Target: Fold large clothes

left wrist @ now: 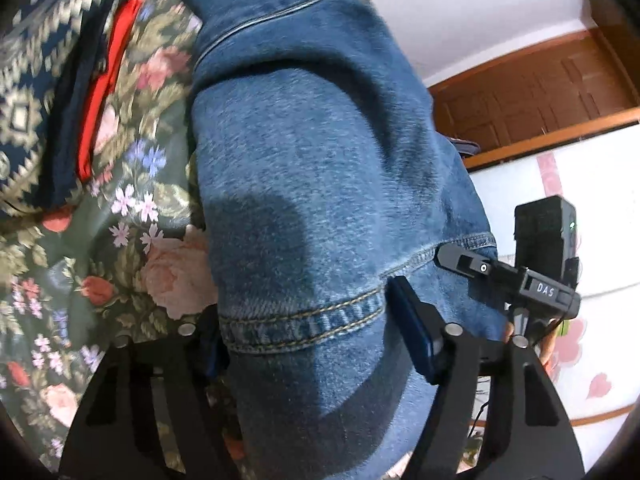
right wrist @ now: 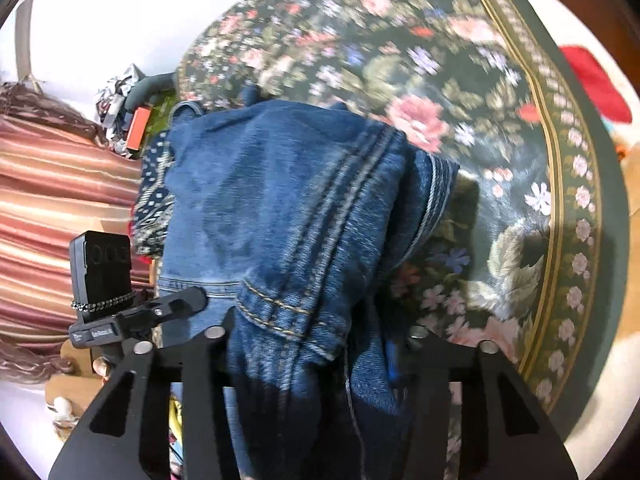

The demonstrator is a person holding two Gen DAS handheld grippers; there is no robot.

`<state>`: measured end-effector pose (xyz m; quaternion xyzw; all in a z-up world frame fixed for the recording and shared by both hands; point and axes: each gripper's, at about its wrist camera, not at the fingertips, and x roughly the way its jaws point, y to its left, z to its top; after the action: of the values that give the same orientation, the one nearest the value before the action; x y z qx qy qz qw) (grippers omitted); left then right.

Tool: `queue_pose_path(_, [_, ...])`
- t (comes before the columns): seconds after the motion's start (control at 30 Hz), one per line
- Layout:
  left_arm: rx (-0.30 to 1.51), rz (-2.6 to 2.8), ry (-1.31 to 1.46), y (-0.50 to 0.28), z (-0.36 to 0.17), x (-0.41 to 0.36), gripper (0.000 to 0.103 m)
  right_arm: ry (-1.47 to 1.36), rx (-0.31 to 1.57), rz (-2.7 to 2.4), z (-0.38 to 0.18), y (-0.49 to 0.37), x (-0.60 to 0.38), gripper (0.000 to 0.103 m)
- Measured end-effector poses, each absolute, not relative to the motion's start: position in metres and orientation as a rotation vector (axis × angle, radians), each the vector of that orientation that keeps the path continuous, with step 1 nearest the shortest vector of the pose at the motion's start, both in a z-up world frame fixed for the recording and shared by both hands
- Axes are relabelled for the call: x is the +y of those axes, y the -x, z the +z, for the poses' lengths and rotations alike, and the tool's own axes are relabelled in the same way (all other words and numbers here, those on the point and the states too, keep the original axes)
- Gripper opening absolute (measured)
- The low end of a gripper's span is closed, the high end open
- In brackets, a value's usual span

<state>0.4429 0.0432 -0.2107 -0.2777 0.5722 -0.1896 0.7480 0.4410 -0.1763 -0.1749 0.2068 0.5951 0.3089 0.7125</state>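
A pair of blue jeans (left wrist: 312, 168) hangs lifted over a dark floral bedspread (left wrist: 132, 216). My left gripper (left wrist: 304, 340) is shut on the hem of one leg; the stitched hem runs between its fingers. In the right wrist view the jeans (right wrist: 280, 200) bunch up in folds, and my right gripper (right wrist: 316, 344) is shut on the other hem, with the cloth draped down between the fingers. The right gripper's tip also shows at the right of the left wrist view (left wrist: 472, 268), close beside the left one.
A folded stack of clothes with red and navy layers (left wrist: 96, 92) lies on the bedspread at the left. A wooden door (left wrist: 532, 92) and white wall are behind. A striped curtain (right wrist: 60, 200) hangs at the left, and clutter (right wrist: 128, 120) lies beyond the bed.
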Motion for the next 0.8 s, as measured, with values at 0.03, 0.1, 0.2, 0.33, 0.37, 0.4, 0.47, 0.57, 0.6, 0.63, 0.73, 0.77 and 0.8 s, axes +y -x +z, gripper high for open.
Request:
queue_pose_path(0.03, [1.241, -0.42, 0.6, -0.442, -0.203, 0.044, 0.068, -0.455, 1.31, 0.689, -0.168, -0.439, -0.173, 0.038])
queue_pose_path(0.1, [1.208, -0.429, 0.581, -0.44, -0.181, 0.045, 0.067, -0.426, 1.276, 0.702, -0.149, -0.434, -0.164, 0.037])
queue_pose_path(0.2, [1.149, -0.432, 0.55, -0.436, -0.149, 0.055, 0.065, -0.395, 1.211, 0.721, -0.117, -0.425, -0.15, 0.036])
queue_pose_path(0.33, [1.067, -0.43, 0.548, -0.427, -0.107, 0.08, 0.062, -0.385, 1.137, 0.765, -0.08, -0.42, -0.131, 0.036])
queue_pose_path(0.37, [1.031, -0.425, 0.551, -0.425, -0.092, 0.091, 0.062, -0.38, 1.111, 0.78, -0.068, -0.42, -0.122, 0.036])
queue_pose_path(0.4, [1.005, -0.421, 0.552, -0.421, -0.082, 0.1, 0.062, -0.377, 1.089, 0.792, -0.058, -0.42, -0.115, 0.036])
queue_pose_path(0.47, [0.953, -0.406, 0.542, -0.418, -0.059, 0.12, 0.062, -0.369, 1.048, 0.816, -0.042, -0.421, -0.1, 0.036])
queue_pose_path(0.57, [0.901, -0.376, 0.53, -0.417, -0.033, 0.147, 0.062, -0.348, 0.991, 0.848, -0.021, -0.423, -0.074, 0.036])
queue_pose_path(0.6, [0.888, -0.367, 0.53, -0.416, -0.026, 0.154, 0.062, -0.338, 0.977, 0.858, -0.014, -0.425, -0.063, 0.036])
queue_pose_path(0.63, [0.874, -0.36, 0.527, -0.411, -0.021, 0.164, 0.062, -0.331, 0.968, 0.864, -0.01, -0.426, -0.057, 0.036])
queue_pose_path(0.73, [0.83, -0.328, 0.512, -0.408, -0.009, 0.194, 0.062, -0.331, 0.949, 0.888, 0.001, -0.438, -0.032, 0.036])
queue_pose_path(0.77, [0.814, -0.313, 0.511, -0.409, -0.006, 0.205, 0.062, -0.329, 0.939, 0.895, 0.003, -0.441, -0.023, 0.036])
queue_pose_path(0.8, [0.807, -0.301, 0.51, -0.41, -0.005, 0.211, 0.062, -0.327, 0.931, 0.903, 0.004, -0.445, -0.013, 0.036])
